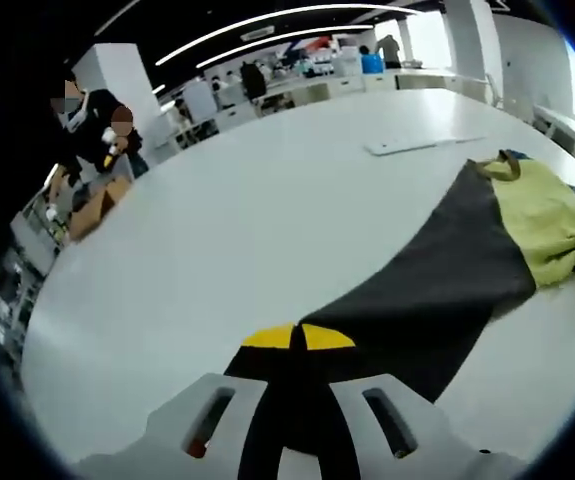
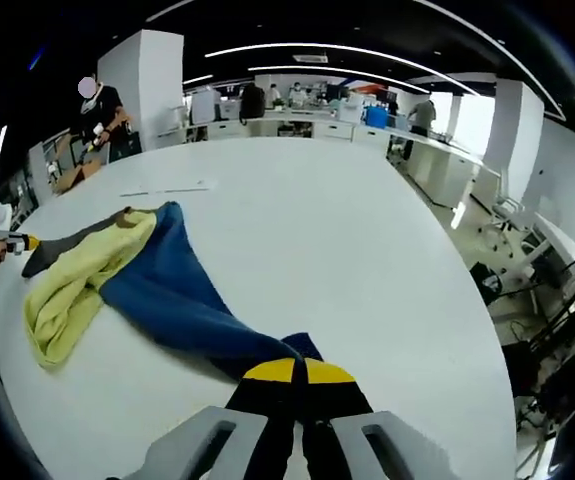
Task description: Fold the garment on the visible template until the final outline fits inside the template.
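Observation:
The garment lies stretched across the white table. It has a yellow-green body, a dark grey sleeve and a blue sleeve. My left gripper, with yellow tips, is shut on the end of the dark grey sleeve at the bottom of the left gripper view. My right gripper is shut on the end of the blue sleeve. In the right gripper view the yellow-green body is bunched at the left, and the left gripper appears at the far left edge. A flat white sheet lies beyond the garment.
The table's rounded edge runs close on the right of the right gripper view, with chairs beyond it. A person stands past the table's far left side by a cardboard box. Desks and more people fill the back of the room.

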